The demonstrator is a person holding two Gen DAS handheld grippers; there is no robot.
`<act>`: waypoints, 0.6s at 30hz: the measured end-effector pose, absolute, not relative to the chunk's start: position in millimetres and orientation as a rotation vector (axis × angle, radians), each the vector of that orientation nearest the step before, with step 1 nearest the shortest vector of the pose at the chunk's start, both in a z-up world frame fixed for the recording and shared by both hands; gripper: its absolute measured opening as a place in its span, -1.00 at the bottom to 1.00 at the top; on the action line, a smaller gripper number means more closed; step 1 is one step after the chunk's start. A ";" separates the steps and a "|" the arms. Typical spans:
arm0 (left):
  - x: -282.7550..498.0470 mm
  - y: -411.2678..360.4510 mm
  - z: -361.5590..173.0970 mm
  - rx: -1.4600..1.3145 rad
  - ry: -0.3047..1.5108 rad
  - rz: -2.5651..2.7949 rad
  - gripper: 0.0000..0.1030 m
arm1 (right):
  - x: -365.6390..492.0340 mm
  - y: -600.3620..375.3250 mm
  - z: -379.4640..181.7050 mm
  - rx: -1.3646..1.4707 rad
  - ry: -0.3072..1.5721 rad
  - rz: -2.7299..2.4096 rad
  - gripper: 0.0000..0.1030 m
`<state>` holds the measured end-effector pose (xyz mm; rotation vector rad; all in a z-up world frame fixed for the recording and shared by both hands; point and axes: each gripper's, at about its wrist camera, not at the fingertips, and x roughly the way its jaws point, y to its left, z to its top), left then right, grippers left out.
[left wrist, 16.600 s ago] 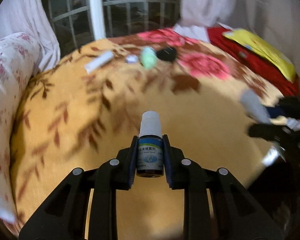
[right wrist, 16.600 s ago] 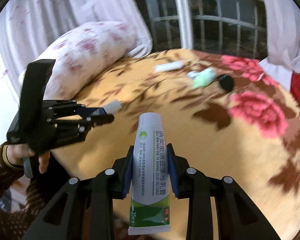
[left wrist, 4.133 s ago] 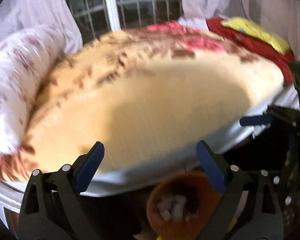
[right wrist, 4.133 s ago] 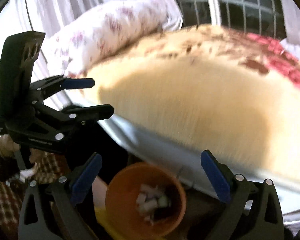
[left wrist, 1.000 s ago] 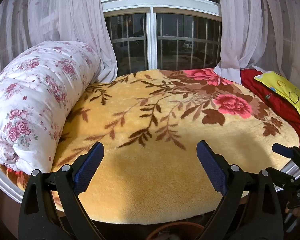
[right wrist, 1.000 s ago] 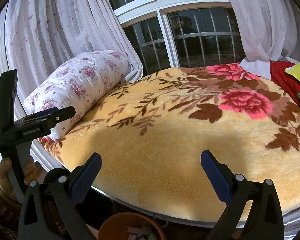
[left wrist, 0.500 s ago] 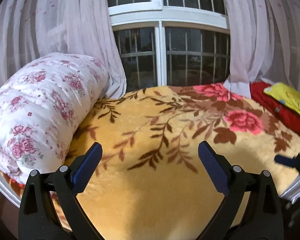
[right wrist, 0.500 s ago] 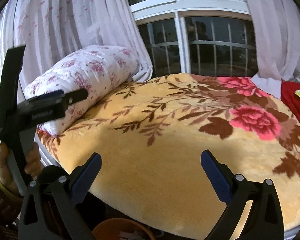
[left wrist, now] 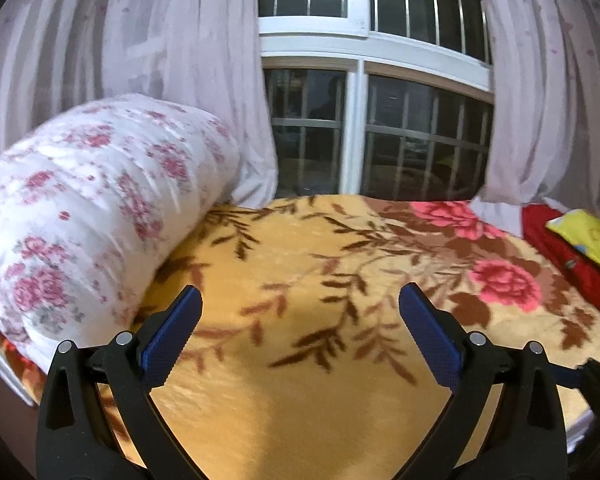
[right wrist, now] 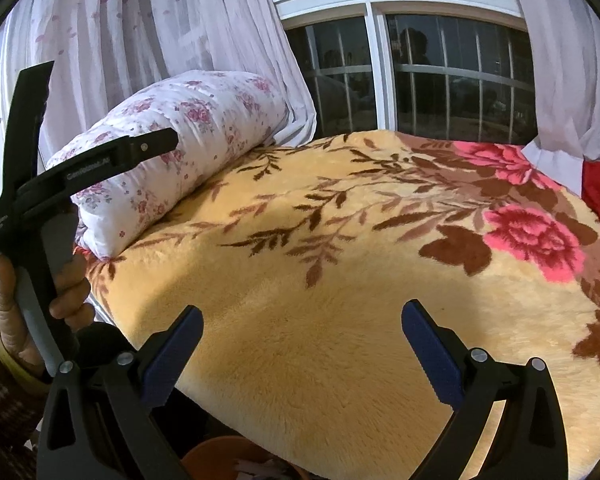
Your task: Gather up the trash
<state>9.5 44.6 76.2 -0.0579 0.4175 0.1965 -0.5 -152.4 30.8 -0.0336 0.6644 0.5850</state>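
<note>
My left gripper (left wrist: 300, 296) hangs over the near part of a yellow flowered blanket (left wrist: 300, 400); its jaws are opening and nothing is between its blue pads (left wrist: 168, 340). My right gripper (right wrist: 303, 312) is open and empty over the blanket's near edge (right wrist: 320, 360). Below that edge, at the bottom of the right wrist view, the rim of an orange bin (right wrist: 220, 450) shows, with pale scraps (right wrist: 256, 466) inside. I see no loose item on the blanket. A hand (right wrist: 66, 292) holds the left gripper's black body at the left.
A rolled white quilt with pink flowers (left wrist: 80, 208) lies along the blanket's left side. A barred window (left wrist: 352, 136) and sheer curtains (left wrist: 160, 60) stand behind. At the far right are a red cloth (left wrist: 568, 256) and a yellow cushion (left wrist: 588, 236).
Both views have swung up toward the window. The orange bin has dropped out of the left wrist view and sunk to the bottom edge of the right one. Both grippers stay wide and empty.
</note>
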 end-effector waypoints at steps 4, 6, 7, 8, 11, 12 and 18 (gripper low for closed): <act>14.3 47.3 73.5 -0.028 0.397 0.241 0.87 | 2.2 -146.0 27.7 -0.040 0.672 0.592 0.90; 15.3 50.2 72.0 -0.022 0.382 0.252 0.87 | 4.0 -143.0 24.2 -0.040 0.682 0.597 0.90; 16.2 51.2 71.2 -0.019 0.376 0.259 0.87 | 4.7 -141.5 22.5 -0.040 0.688 0.598 0.90; 16.3 51.9 70.5 -0.017 0.374 0.260 0.87 | 5.3 -140.3 20.7 -0.039 0.693 0.600 0.90; 17.6 53.8 67.8 -0.013 0.368 0.261 0.87 | 7.0 -135.8 15.5 -0.037 0.708 0.611 0.90; 18.6 53.7 67.0 -0.011 0.373 0.260 0.87 | 7.3 -134.7 14.7 -0.037 0.710 0.612 0.90; 25.7 54.8 61.7 -0.003 0.400 0.267 0.87 | 10.0 -130.0 13.3 -0.037 0.712 0.613 0.90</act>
